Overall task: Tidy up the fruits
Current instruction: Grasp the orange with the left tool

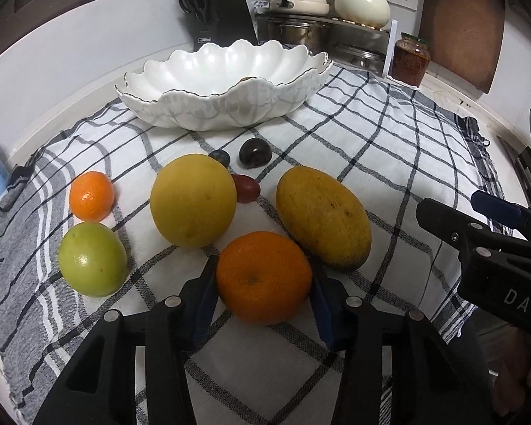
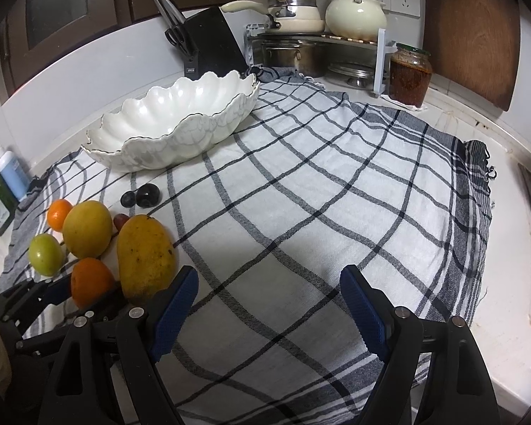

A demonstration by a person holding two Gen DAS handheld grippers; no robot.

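A large orange (image 1: 263, 276) lies on the checked cloth (image 1: 371, 134) between the blue pads of my left gripper (image 1: 263, 269), which press on both its sides. Around it lie a mango (image 1: 324, 217), a round yellow fruit (image 1: 193, 200), a green fruit (image 1: 92, 260), a small orange (image 1: 92, 196), a red fruit (image 1: 246, 187) and two dark plums (image 1: 254, 154). The white scalloped bowl (image 1: 212, 106) stands behind them, with something dark barely showing inside. My right gripper (image 2: 269, 276) hovers open over bare cloth to the right of the mango (image 2: 145, 255), with nothing between its fingers.
A knife block (image 1: 226, 10), a rack with pots (image 1: 301, 32), a jar (image 1: 410, 58) and a wooden board (image 1: 463, 32) line the back wall. A blue bottle (image 2: 12, 173) stands at the left edge. The cloth's right half (image 2: 336, 177) holds nothing.
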